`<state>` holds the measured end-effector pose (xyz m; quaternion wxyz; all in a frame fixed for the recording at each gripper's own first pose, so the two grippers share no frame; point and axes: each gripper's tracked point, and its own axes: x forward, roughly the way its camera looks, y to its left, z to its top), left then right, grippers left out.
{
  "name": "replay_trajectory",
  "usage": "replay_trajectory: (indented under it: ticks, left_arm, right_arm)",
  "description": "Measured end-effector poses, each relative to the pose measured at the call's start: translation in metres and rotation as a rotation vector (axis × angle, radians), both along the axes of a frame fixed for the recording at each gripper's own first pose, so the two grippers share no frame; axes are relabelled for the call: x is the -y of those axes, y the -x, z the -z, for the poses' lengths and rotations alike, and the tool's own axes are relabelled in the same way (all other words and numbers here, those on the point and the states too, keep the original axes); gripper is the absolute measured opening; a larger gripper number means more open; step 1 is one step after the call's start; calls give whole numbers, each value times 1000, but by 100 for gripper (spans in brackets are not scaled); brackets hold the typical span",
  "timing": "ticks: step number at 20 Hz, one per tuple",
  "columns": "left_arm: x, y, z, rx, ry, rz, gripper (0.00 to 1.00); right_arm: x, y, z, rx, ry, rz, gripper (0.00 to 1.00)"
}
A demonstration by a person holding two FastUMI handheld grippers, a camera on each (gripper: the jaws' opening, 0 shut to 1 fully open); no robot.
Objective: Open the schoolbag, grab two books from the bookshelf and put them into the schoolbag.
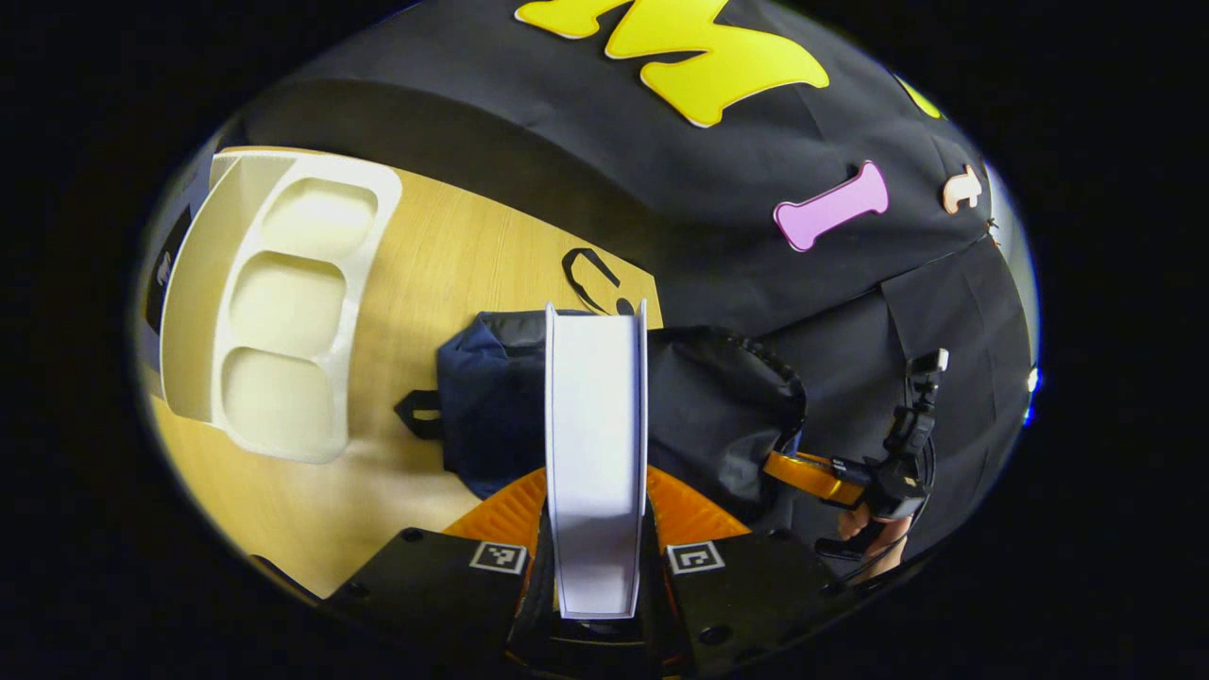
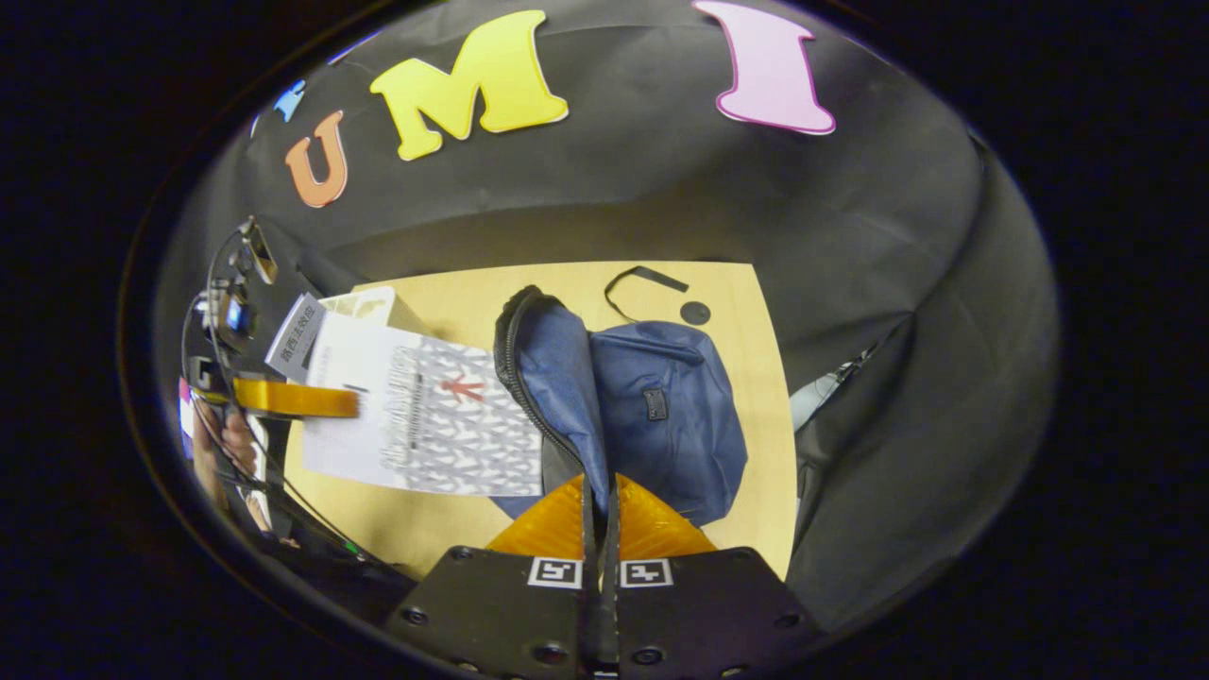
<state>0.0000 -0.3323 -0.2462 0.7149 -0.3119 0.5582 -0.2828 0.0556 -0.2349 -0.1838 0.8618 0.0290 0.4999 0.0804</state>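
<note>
My left gripper [image 1: 597,491] is shut on a white book [image 1: 597,444], seen edge-on and upright above the dark blue schoolbag [image 1: 491,406]. In the right gripper view that book [image 2: 444,416] shows a patterned grey-and-white cover and hangs just left of the bag's mouth, held by the left gripper [image 2: 302,399]. My right gripper [image 2: 600,496] is shut on the zippered edge of the schoolbag [image 2: 671,416] and holds its flap [image 2: 557,378] up. That same right gripper [image 1: 803,472] appears at the bag's right rim in the left gripper view. What lies inside the bag is hidden.
A white bookshelf [image 1: 283,302] with three rounded cut-outs lies on the wooden table [image 1: 425,255] to the bag's left. A black strap [image 2: 642,279] trails behind the bag. A hand [image 2: 227,444] holds the left gripper. The table's right edge [image 2: 779,425] runs close beside the bag.
</note>
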Motion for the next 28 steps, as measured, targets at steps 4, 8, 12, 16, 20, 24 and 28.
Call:
replay_trajectory:
  ticks: [4, 8, 12, 16, 20, 24, 28]
  left_arm:
    - [34, 3, 31, -53, 77, -16, 34]
    - [62, 0, 59, -60, 147, -48, 40]
    - [95, -5, 86, -44, 214, -48, 40]
    - [123, -13, 106, -51, 284, -44, 40]
    - [130, -17, 124, -117, 348, -71, 40]
    - [133, -21, 129, -123, 361, -68, 40]
    - [135, -21, 135, -134, 366, -61, 32]
  right_arm:
    - [1, -4, -8, 10, -4, -9, 0]
    - [2, -5, -10, 14, 0, -21, 0]
    - [7, -3, -11, 9, 15, -22, 0]
    - [9, -6, -11, 7, 21, -16, 0]
    - [5, -9, -12, 5, 16, -15, 0]
    - [1, -10, -9, -3, 9, -18, 0]
    - [-1, -12, -7, -6, 14, -26, 0]
